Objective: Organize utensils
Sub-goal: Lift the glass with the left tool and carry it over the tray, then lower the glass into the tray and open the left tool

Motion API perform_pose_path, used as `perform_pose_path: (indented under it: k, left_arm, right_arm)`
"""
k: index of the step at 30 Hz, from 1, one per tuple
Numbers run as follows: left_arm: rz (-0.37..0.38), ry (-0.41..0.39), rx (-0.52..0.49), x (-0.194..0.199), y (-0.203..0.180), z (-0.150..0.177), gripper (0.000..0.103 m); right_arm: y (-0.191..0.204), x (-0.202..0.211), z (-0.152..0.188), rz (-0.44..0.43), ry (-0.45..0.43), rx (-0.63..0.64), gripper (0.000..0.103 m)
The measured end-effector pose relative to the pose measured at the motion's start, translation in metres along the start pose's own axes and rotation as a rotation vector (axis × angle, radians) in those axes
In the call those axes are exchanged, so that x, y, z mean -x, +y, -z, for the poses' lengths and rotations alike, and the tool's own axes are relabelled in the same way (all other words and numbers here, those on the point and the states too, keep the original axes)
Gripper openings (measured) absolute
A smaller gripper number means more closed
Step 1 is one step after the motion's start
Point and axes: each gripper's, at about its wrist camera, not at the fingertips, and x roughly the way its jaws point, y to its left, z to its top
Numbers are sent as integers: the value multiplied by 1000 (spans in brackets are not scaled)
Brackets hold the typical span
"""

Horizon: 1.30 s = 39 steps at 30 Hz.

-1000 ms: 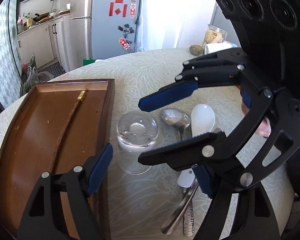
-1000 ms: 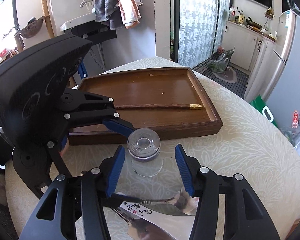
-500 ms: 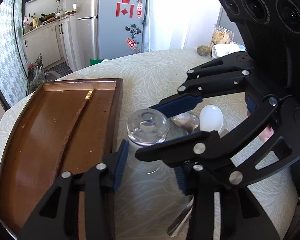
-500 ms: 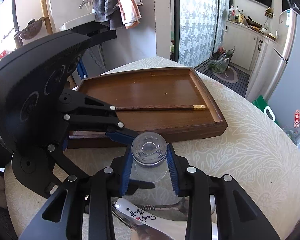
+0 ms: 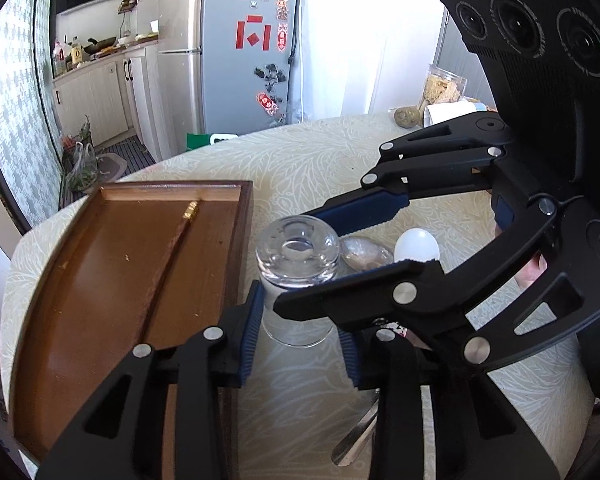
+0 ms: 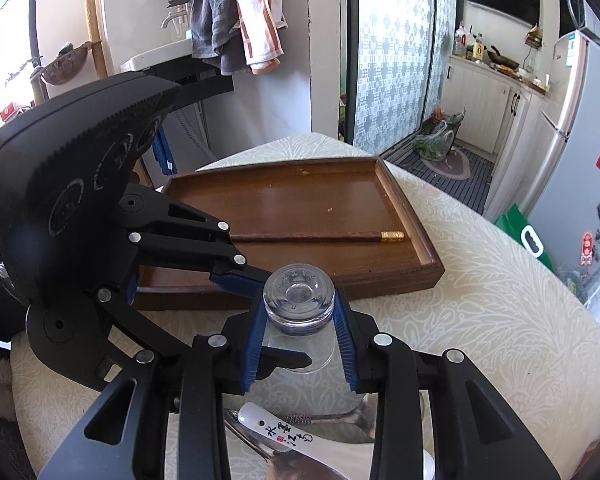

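Note:
An upside-down clear glass (image 5: 296,280) (image 6: 299,312) stands on the table beside a brown wooden tray (image 5: 100,280) (image 6: 300,200). A pair of brown chopsticks (image 5: 172,248) (image 6: 320,237) lies in the tray. Both grippers straddle the glass from different sides. My right gripper (image 6: 299,350) has its blue pads against the glass walls. My left gripper (image 5: 298,344) has its pads at the glass sides too. A white ceramic spoon (image 6: 300,436) (image 5: 416,244) and metal spoons (image 5: 366,252) lie just behind the glass.
The round table (image 5: 300,160) has a pale leaf-patterned cloth. A jar (image 5: 442,88) and small items stand at its far edge. A fridge (image 5: 236,48) and kitchen cabinets lie beyond the table.
Both grippers moved in around the glass. The right gripper narrowed from wide open until its pads met the glass. The left gripper slid right from over the tray edge and straddled it.

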Motion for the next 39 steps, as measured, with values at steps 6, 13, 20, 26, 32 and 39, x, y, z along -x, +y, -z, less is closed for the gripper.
perform_pose_path:
  k: [6, 13, 20, 26, 32, 39]
  left_arm:
    - [-63, -55, -29, 23, 0, -8, 38]
    - [-122, -67, 11, 39, 27, -8, 38]
    - [-144, -11, 38, 32, 48, -1, 38]
    - [-149, 23, 40, 23, 50, 6, 38]
    - [-148, 49, 40, 14, 52, 10, 38]
    - [-157, 38, 37, 5, 56, 9, 39]
  right_arm:
    - [10, 9, -18, 20, -57, 44, 34]
    - [14, -9, -44, -19, -86, 47, 34]
    - [15, -38, -52, -56, -54, 25, 34]
    - [15, -50, -50, -65, -31, 12, 34]
    - [14, -61, -48, -70, -10, 0, 34]
    - [14, -65, -47, -41, -19, 9, 34]
